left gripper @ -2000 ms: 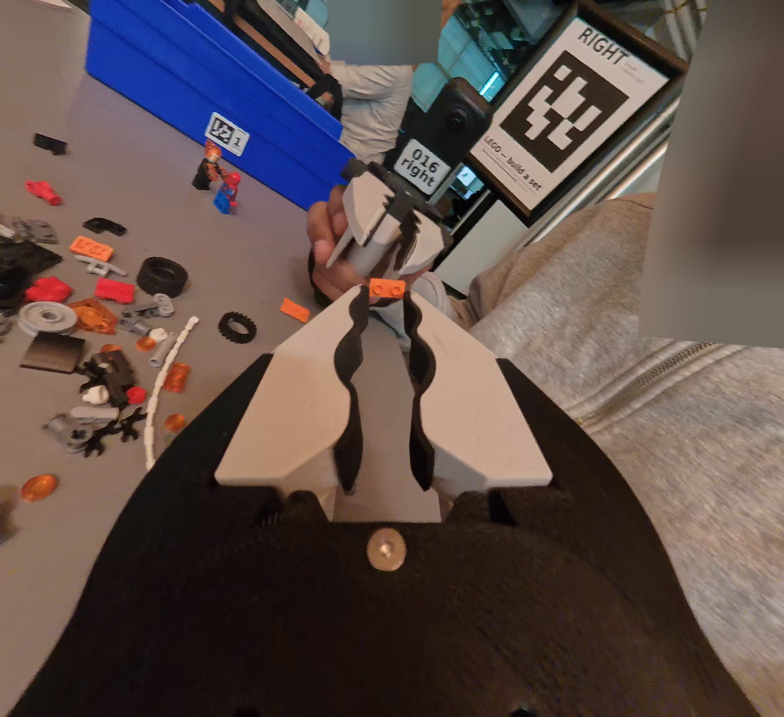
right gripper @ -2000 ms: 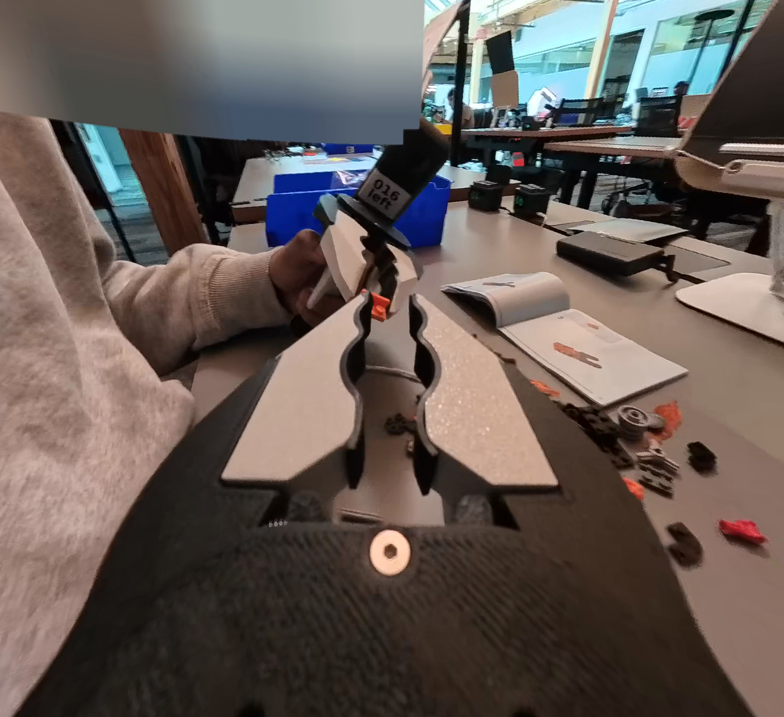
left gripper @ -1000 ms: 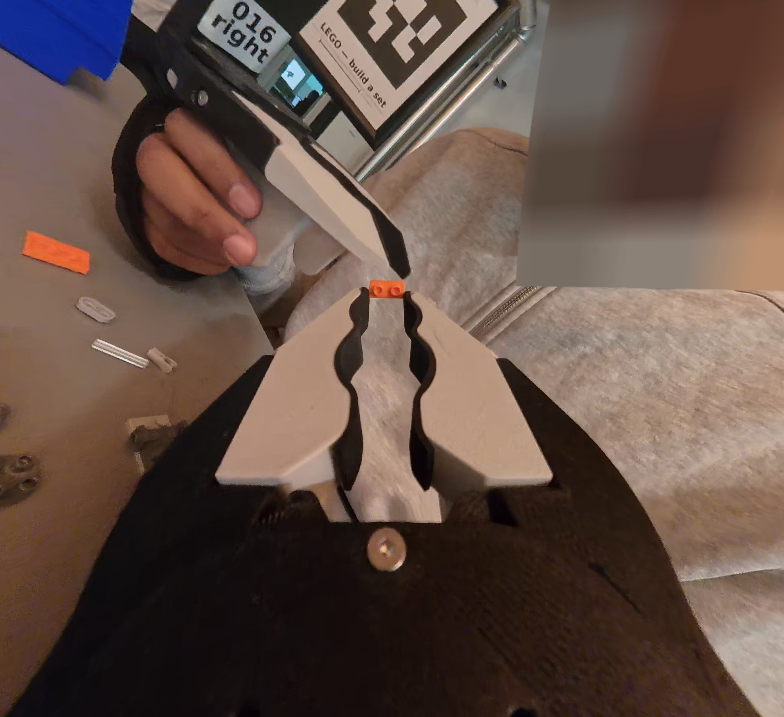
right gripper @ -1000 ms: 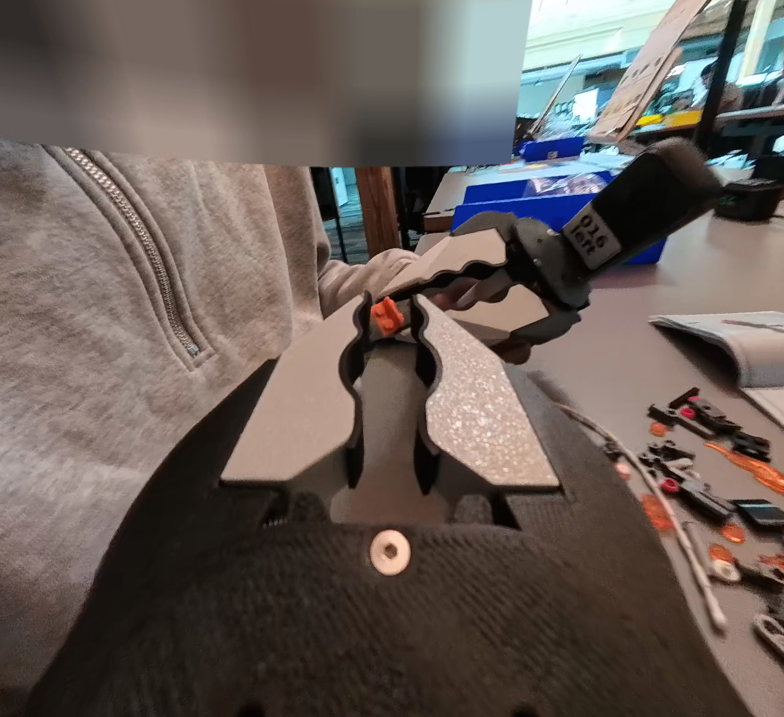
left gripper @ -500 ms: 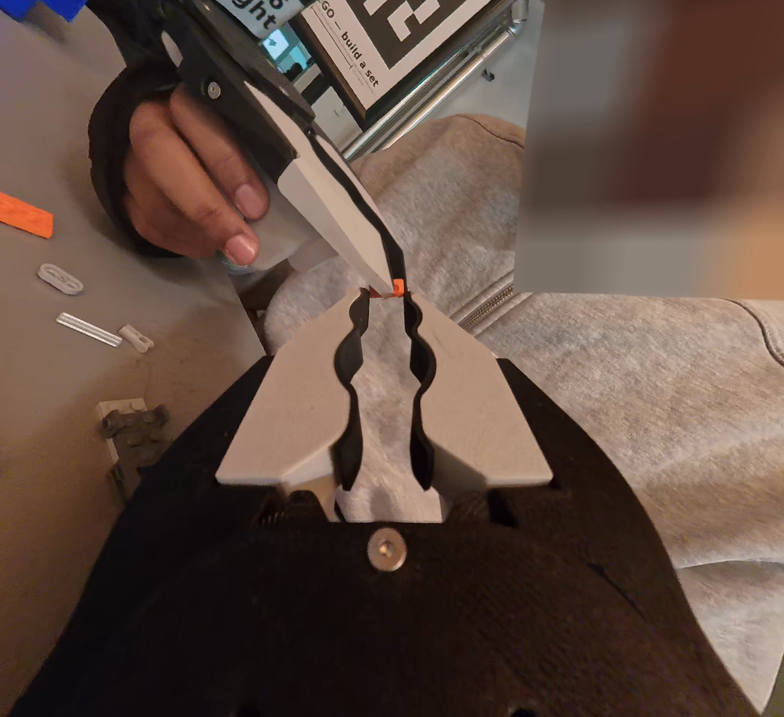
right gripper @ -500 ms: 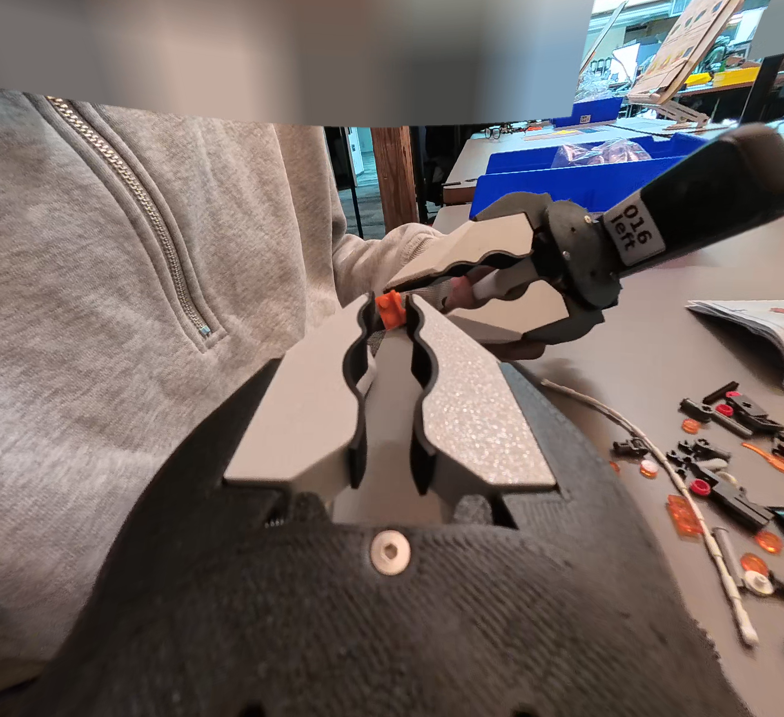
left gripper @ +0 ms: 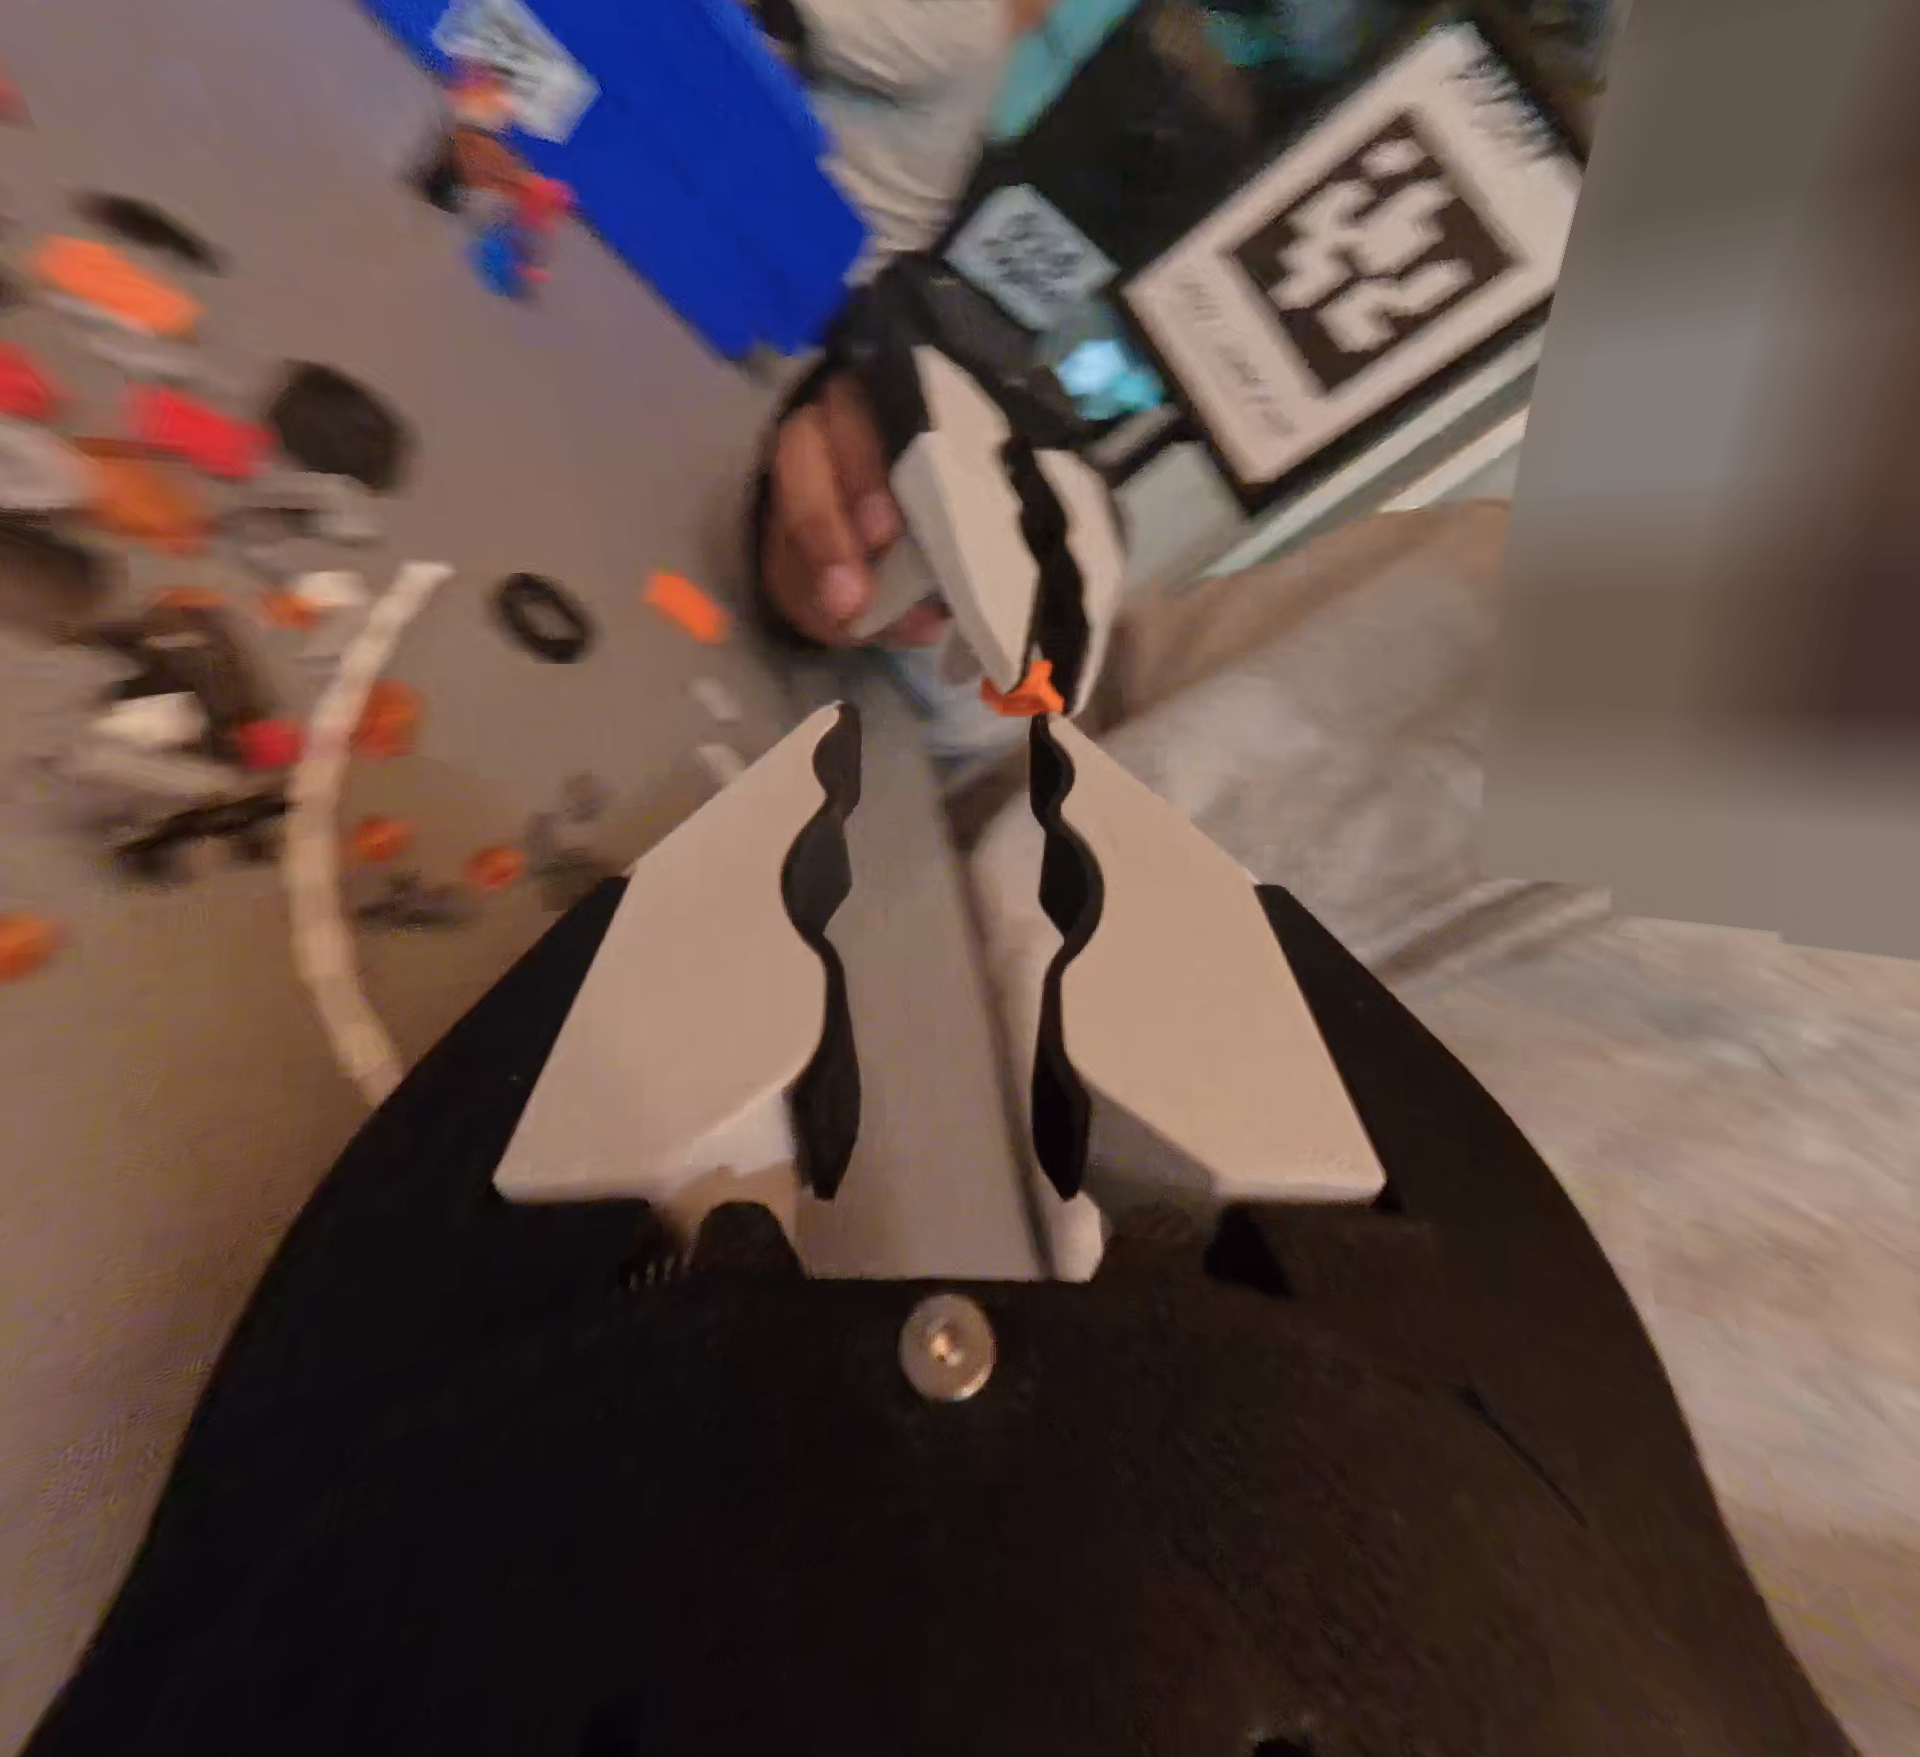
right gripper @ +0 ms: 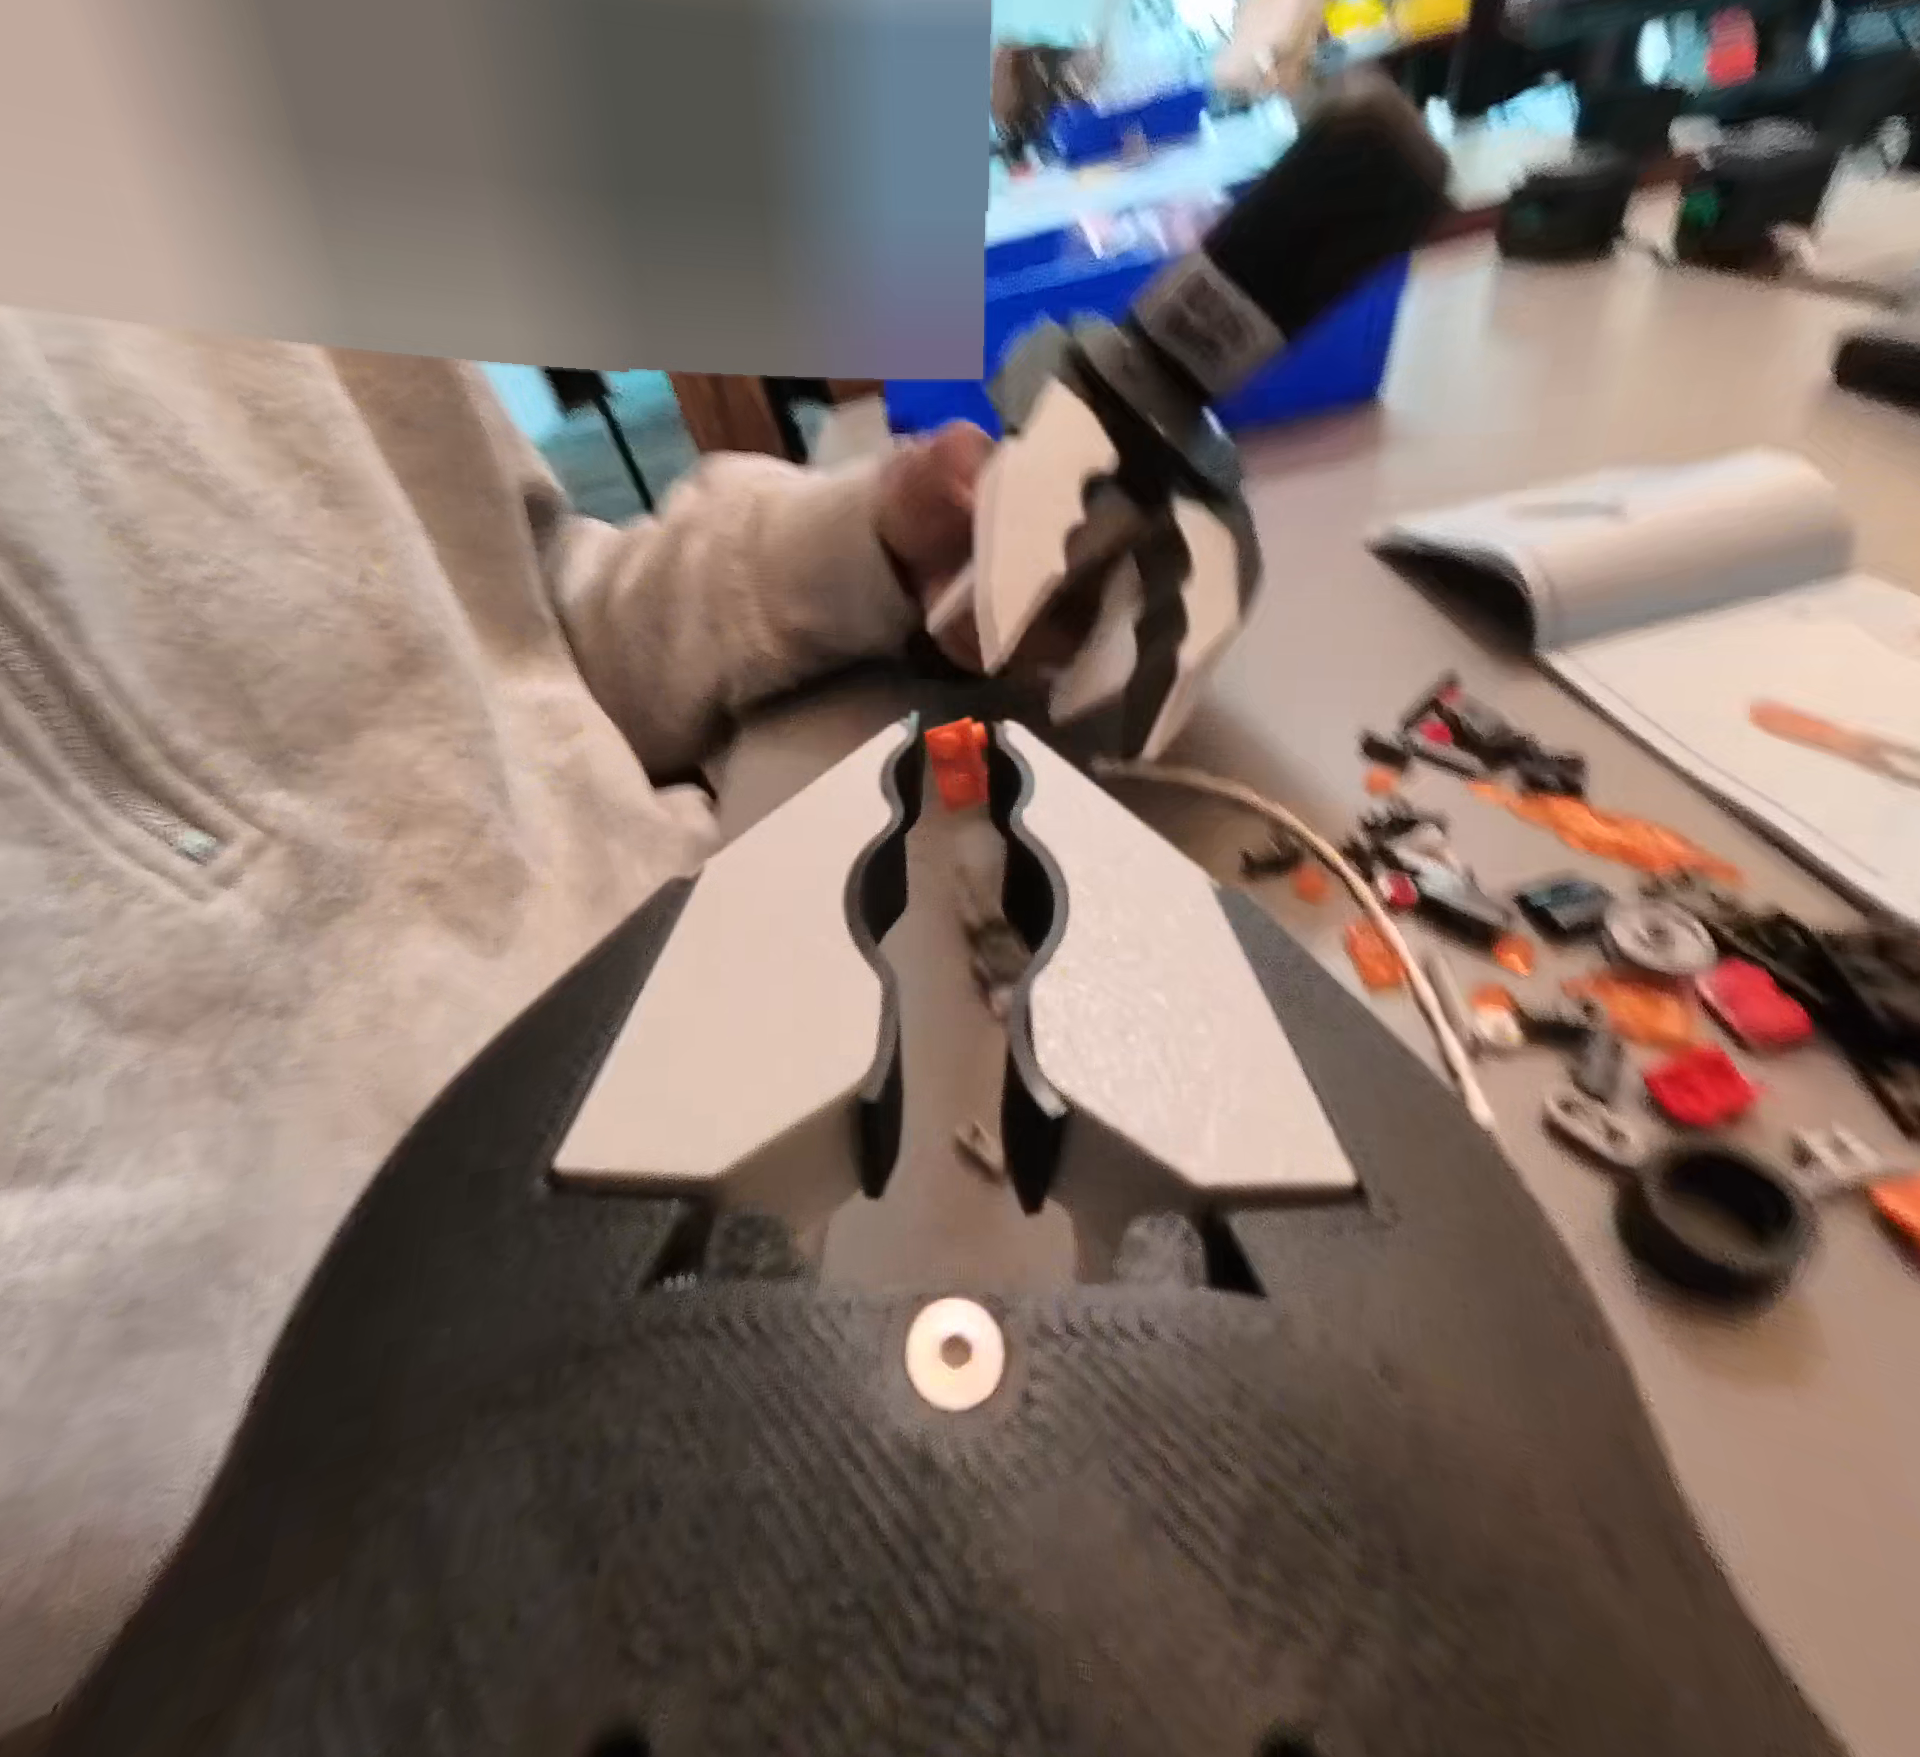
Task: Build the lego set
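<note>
A small orange lego piece (right gripper: 956, 765) sits pinched between the tips of my right gripper (right gripper: 956, 733), held in the air over the table edge. In the left wrist view the same piece (left gripper: 1023, 691) shows at the tips of the right gripper (left gripper: 1023, 668), just off my left gripper's right fingertip. My left gripper (left gripper: 935, 715) is open and empty. It also shows in the right wrist view (right gripper: 1060, 710), open, just beyond the orange piece. Both views are motion-blurred.
Several loose lego parts (right gripper: 1558, 928) lie scattered on the grey table (left gripper: 571, 460), with a black tyre (right gripper: 1714, 1229), a white flexible hose (left gripper: 322, 824) and an open instruction booklet (right gripper: 1662, 564). A blue bin (left gripper: 623, 97) stands behind. A person's grey sweater (right gripper: 312, 772) is close. My two grippers' fingertips are within a few centimetres of each other.
The orange piece has passed from my left gripper to my right gripper. My left gripper has opened and drawn back, and both grippers have swung back toward the table.
</note>
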The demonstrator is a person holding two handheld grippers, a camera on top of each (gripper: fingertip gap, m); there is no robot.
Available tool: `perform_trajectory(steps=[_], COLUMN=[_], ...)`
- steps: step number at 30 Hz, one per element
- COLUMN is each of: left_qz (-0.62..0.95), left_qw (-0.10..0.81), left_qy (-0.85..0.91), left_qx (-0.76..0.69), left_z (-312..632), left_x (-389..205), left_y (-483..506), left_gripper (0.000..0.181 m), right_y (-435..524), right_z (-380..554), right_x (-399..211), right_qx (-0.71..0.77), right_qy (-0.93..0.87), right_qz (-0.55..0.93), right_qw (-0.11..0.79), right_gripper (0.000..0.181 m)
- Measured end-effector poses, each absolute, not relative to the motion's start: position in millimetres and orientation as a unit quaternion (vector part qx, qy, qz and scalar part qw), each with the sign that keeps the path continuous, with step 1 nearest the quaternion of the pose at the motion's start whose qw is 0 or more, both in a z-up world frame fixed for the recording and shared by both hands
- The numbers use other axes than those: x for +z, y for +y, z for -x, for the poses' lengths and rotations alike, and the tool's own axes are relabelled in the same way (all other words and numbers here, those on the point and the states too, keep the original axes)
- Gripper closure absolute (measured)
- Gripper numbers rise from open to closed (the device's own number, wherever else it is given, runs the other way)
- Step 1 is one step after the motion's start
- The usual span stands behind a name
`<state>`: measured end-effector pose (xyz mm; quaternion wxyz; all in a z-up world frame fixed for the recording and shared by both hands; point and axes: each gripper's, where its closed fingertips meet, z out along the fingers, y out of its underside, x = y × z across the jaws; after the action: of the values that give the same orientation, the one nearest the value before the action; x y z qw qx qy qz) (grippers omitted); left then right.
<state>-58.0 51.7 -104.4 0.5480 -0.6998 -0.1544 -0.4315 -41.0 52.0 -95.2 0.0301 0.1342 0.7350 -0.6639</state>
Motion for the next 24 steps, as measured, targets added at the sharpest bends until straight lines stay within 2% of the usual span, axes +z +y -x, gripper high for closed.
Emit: perform_trajectory(steps=[4, 12, 16, 24], left_qz=[0.797, 0.88, 0.891, 0.872], left_qw=[0.522, 0.446, 0.431, 0.458], left_qy=[-0.167, -0.146, -0.138, -0.159], left_qx=[-0.255, -0.075, -0.043, -0.062], left_z=[66, 46, 47, 53], left_x=[-137, -173, -178, -170], left_y=[43, 44, 46, 35], left_gripper=[0.148, 0.138, 0.134, 0.133], right_y=[58, 61, 60, 59], right_z=[51, 52, 48, 51], right_x=[-140, -182, -187, -186], right_qx=[-0.541, -0.388, -0.372, -0.399], right_qy=[0.821, 0.901, 0.906, 0.89], right_qz=[-0.181, -0.194, -0.195, -0.217], right_qw=[0.011, 0.028, 0.043, 0.029], right_gripper=[0.171, 0.17, 0.17, 0.168])
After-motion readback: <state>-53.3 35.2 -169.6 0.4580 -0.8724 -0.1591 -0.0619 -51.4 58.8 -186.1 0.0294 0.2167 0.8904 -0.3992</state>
